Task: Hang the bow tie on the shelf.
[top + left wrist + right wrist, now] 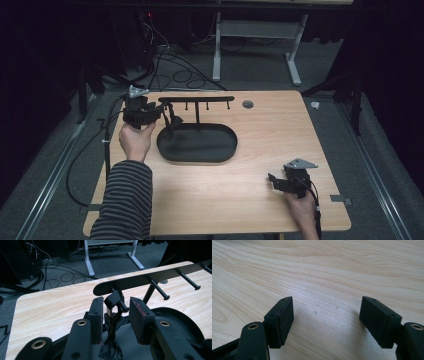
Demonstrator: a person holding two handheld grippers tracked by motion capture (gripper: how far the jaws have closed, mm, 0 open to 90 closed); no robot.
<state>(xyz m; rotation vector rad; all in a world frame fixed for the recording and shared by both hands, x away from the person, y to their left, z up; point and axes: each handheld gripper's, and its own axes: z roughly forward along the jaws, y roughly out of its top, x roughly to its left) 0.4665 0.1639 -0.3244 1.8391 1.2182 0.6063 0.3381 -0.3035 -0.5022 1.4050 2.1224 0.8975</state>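
A light wooden table carries a black oval tray with a hook rack rising over its far side, and from the leftmost peg of that rack hangs a small black strap, dangling over the tray's left end. The left gripper sits at that peg with its jaws partly apart, the strap hanging loose between the pads without being pressed. Well apart at the table's near right corner, the right gripper rests low over bare wood, jaws spread wide and holding nothing

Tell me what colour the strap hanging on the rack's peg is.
Black, the strap matches the rack; it shows best in the left gripper view.
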